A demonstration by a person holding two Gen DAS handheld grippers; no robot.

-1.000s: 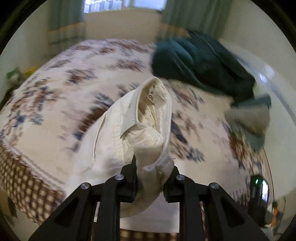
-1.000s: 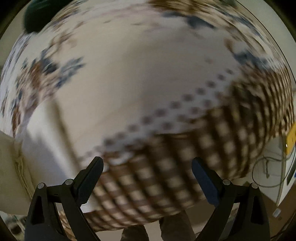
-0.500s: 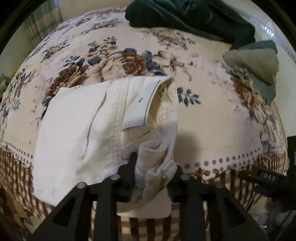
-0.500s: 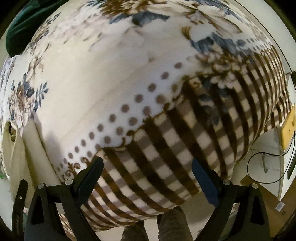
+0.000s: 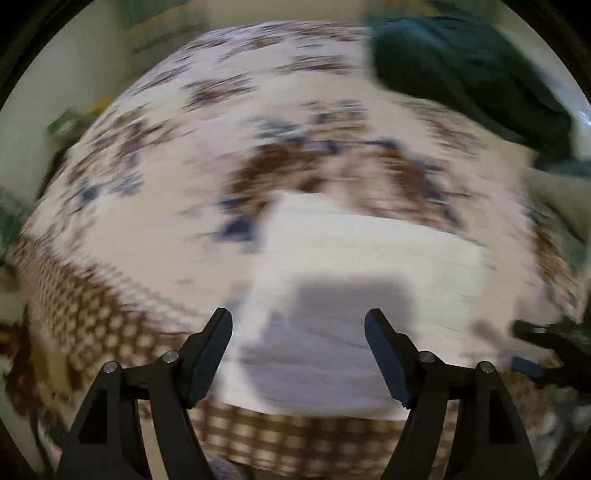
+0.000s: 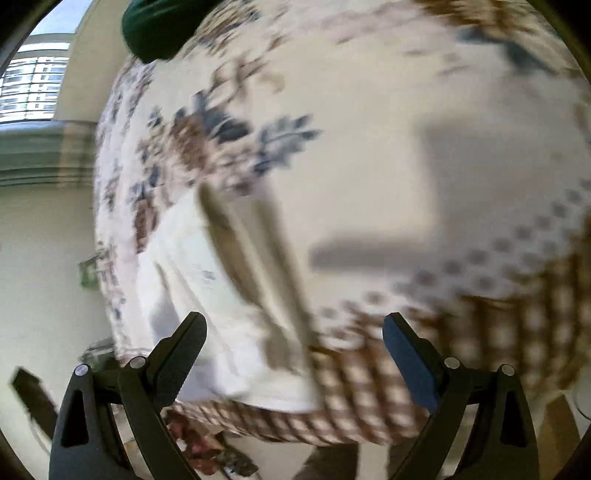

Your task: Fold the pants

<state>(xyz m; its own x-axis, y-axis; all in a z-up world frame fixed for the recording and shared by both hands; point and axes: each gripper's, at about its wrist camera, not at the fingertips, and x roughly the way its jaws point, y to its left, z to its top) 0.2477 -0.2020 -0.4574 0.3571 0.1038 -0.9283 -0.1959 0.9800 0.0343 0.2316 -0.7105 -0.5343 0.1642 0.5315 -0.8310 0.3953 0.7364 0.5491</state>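
Note:
The cream pants (image 5: 354, 266) lie folded flat on the floral bedspread (image 5: 177, 206) near the bed's front edge. Both views are blurred by motion. My left gripper (image 5: 298, 332) is open and empty, just above the near edge of the pants, apart from them. My right gripper (image 6: 293, 336) is open and empty; the pants (image 6: 207, 295) lie at its lower left in the right wrist view, over the bed's edge.
A dark green garment (image 5: 465, 77) lies heaped at the far right of the bed; it also shows in the right wrist view (image 6: 159, 26). The checked border of the bedspread (image 6: 461, 369) hangs over the front edge. A window (image 6: 29, 85) is at the far left.
My left gripper has opened and let go of the pants, which now lie flat on the bed. Both grippers are moving; the right one has swung left toward the pants.

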